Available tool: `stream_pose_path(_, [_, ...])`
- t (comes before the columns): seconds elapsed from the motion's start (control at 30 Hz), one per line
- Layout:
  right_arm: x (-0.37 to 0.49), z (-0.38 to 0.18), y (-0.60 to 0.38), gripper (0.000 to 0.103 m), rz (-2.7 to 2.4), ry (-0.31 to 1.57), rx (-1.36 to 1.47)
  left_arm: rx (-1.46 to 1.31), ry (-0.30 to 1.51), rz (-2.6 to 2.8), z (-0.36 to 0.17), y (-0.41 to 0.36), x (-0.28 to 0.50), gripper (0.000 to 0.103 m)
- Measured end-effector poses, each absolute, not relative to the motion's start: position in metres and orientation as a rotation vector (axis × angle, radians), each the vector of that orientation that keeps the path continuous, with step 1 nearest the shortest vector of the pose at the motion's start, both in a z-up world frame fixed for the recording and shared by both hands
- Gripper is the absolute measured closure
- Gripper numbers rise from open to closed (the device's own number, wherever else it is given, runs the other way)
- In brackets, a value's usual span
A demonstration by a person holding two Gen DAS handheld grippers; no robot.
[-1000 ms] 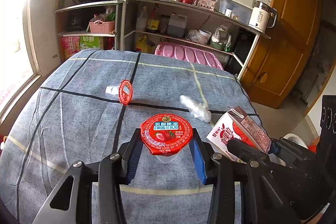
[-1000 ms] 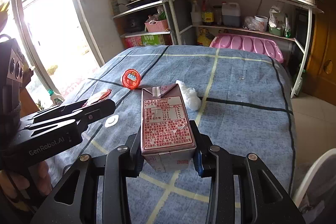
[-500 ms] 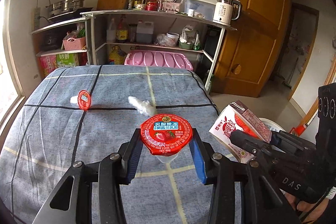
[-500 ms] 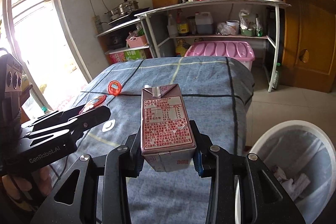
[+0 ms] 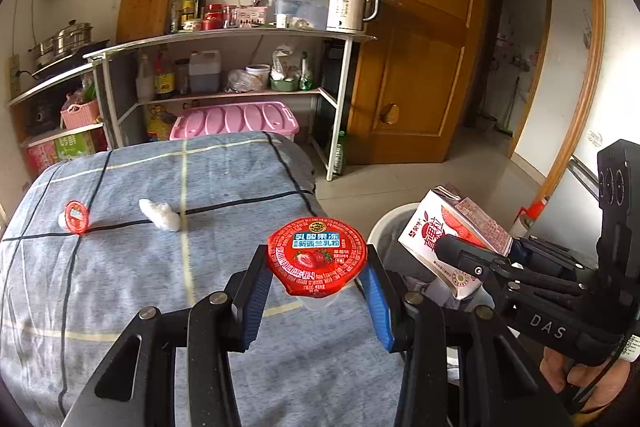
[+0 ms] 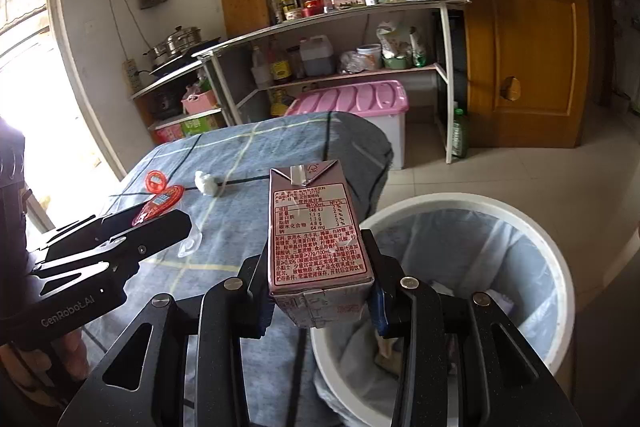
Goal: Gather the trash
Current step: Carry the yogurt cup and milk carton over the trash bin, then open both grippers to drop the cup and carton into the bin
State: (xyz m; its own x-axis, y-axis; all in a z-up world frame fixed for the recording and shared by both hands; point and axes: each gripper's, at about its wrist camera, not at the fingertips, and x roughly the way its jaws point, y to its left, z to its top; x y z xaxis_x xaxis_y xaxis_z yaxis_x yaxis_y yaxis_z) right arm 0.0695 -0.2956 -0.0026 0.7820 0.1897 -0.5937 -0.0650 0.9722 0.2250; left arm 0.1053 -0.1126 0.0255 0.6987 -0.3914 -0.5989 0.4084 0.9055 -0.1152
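Observation:
My left gripper is shut on a clear jelly cup with a red strawberry lid, held above the table's right edge. My right gripper is shut on a pink-and-white milk carton, held over the near rim of a white trash bin lined with a bag. The carton and bin also show in the left wrist view. A small red-lidded cup and a crumpled white wad lie on the blue checked tablecloth.
A small clear lid lies on the cloth near the left gripper. A metal shelf rack with bottles and a kettle stands behind the table, with a pink-lidded box under it. A wooden door is at right.
Both grippers have swung right, away from the table's middle. The trash bin has come fully under the right gripper and into the left view.

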Motion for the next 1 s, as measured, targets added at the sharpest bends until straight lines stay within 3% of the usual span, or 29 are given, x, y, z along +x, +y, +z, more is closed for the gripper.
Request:
stream_pose_path(0.43, [0.051,-0.028,-0.364,0.065,-0.017,0.729,0.214,0.096,0.732,-0.607,0.001,-0.207,0.099,0.058])
stream_pose_path(0.87, [0.053,-0.051,-0.387,0.064,-0.058,0.8,0.238,0.125,0.783,-0.623,-0.015,-0.232,0.106,0.058])
stream_pose_path(0.93, [0.054,-0.053,-0.387,0.054,-0.061,0.803,0.245,0.13,0.787,-0.618,-0.016,-0.232,0.107,0.058])
stream_pose_path(1.0, [0.053,-0.053,-0.387,0.051,-0.064,0.798,0.249,0.125,0.792,-0.623,-0.016,-0.232,0.107,0.058])
